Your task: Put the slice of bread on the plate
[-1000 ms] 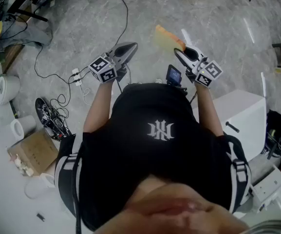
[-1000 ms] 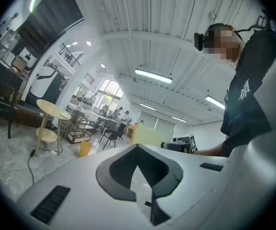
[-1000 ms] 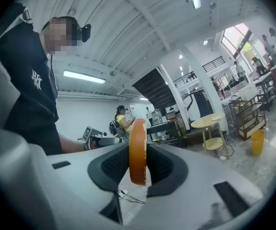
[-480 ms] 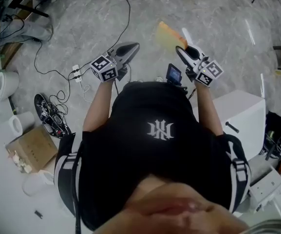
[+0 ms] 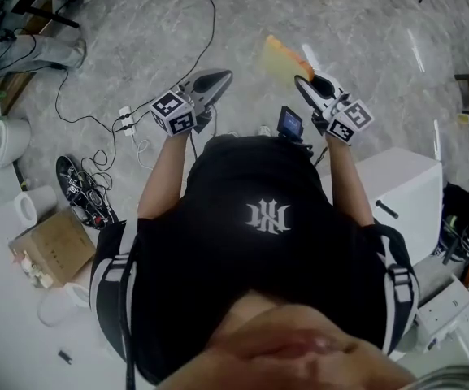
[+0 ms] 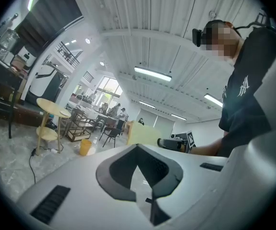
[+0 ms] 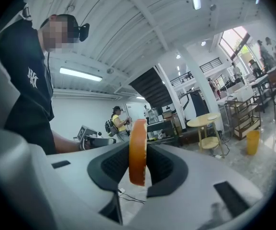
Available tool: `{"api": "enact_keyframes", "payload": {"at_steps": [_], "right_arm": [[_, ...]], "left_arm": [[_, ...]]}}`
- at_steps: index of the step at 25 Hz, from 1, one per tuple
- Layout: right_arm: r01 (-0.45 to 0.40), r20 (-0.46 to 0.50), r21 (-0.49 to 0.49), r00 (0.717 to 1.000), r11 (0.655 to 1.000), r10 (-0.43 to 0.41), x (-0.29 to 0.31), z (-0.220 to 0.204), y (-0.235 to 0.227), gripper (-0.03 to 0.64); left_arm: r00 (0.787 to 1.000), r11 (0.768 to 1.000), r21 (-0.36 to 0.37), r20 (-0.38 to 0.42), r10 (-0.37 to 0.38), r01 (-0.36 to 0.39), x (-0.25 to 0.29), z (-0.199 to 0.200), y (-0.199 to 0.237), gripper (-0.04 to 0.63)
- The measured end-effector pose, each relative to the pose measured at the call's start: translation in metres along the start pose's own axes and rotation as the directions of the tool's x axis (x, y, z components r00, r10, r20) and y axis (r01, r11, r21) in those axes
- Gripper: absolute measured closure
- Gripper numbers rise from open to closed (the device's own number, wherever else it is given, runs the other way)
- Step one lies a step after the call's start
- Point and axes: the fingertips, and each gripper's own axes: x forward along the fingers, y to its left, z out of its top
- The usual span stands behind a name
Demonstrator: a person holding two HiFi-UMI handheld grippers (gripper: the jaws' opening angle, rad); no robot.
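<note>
Head view, upper centre: the slice of bread (image 5: 281, 58) is held up over the grey floor (image 5: 364, 31) by the right gripper (image 5: 306, 82), and the part of it nearest the jaws is covered by them. In the right gripper view the jaws are seen clamped on the slice from both sides. Only its orange-brown crust edge is shown there, upright between the dark pads, and both faces are hidden.

The left gripper (image 5: 215, 78) is held at the left of the slice, well apart from it. Its jaws are brought together to a point, with nothing between them. From the left gripper view the slice appears as a pale square beyond the closed tips, and its surface detail cannot be made out.

Much of the head view's middle is filled by the person's black shirt (image 5: 267, 242), so the elbows and the floor beneath are concealed. A white box (image 5: 405, 181) at the right is partly covered by the right forearm. Cables (image 5: 120, 124) and a cardboard box (image 5: 51, 250) lie at the left, and the box's contents are too small to tell
</note>
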Motion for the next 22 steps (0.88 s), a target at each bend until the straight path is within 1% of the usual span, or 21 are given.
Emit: {"api": "enact_keyframes", "payload": {"at_steps": [2, 5, 8, 10, 12, 14, 22], "right_arm": [[0.053, -0.023, -0.042, 0.998, 0.998, -0.054, -0.001, -0.001, -0.007, 0.522], [0.173, -0.05, -0.124, 0.982, 0.977, -0.18, -0.007, -0.004, -0.021, 0.522], [0.286, -0.048, -0.173, 0.953, 0.942, -0.298, -0.018, -0.002, -0.036, 0.522], [0.333, -0.047, -0.187, 0.937, 0.924, -0.347, -0.024, -0.001, -0.043, 0.522], [0.346, -0.043, -0.188, 0.932, 0.919, -0.36, -0.026, -0.001, -0.045, 0.522], [0.348, -0.04, -0.197, 0.931, 0.917, -0.362, -0.027, -0.001, -0.043, 0.522], [0.331, -0.044, -0.19, 0.938, 0.924, -0.345, -0.029, -0.006, -0.043, 0.522]], "left_arm": [[1.0, 0.999, 0.02, 0.001, 0.027, -0.027, -0.001, 0.001, 0.003, 0.586], [0.993, 0.989, 0.092, -0.007, 0.119, -0.118, -0.004, 0.0, 0.011, 0.586], [0.972, 0.956, 0.182, -0.008, 0.235, -0.23, -0.009, 0.0, 0.019, 0.586], [0.954, 0.935, 0.197, 0.007, 0.301, -0.296, -0.013, 0.002, 0.025, 0.586], [0.938, 0.919, 0.197, 0.017, 0.346, -0.343, -0.016, 0.002, 0.029, 0.586], [0.928, 0.908, 0.201, 0.013, 0.373, -0.368, -0.017, 0.0, 0.031, 0.586], [0.922, 0.903, 0.204, -0.007, 0.387, -0.377, -0.013, -0.007, 0.027, 0.586]]}}
